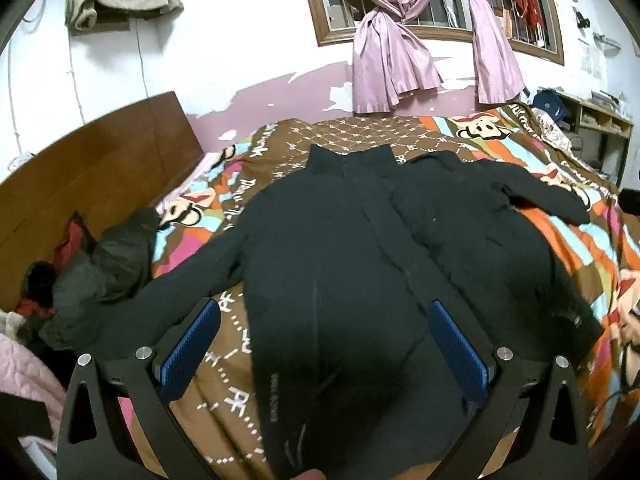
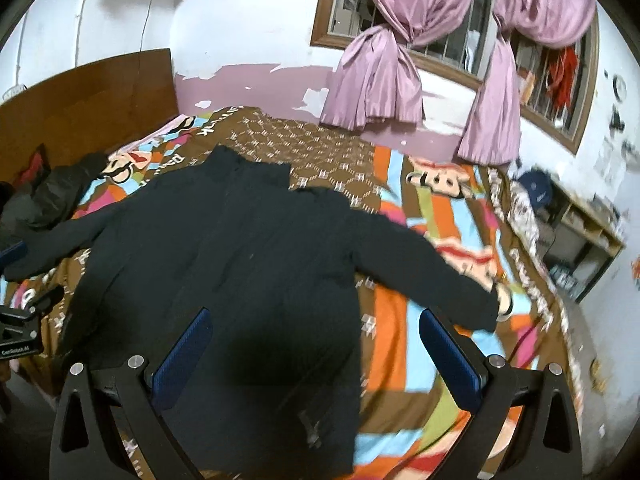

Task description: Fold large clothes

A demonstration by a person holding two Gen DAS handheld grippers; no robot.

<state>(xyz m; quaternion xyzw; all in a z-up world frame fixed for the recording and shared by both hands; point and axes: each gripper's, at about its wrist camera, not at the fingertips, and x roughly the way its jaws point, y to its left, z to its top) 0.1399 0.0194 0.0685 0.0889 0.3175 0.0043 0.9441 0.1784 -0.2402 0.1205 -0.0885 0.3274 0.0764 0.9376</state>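
A large black jacket lies spread flat, front up, on the bed with both sleeves stretched out; it also shows in the right wrist view. My left gripper is open and empty, hovering above the jacket's lower left part, its blue pads wide apart. My right gripper is open and empty above the jacket's lower right hem, near the right sleeve. The left gripper's body shows at the left edge of the right wrist view.
The bed has a colourful cartoon-print cover. A dark grey garment pile lies by the wooden headboard. Pink curtains hang at the window. A shelf with a cap stands to the right.
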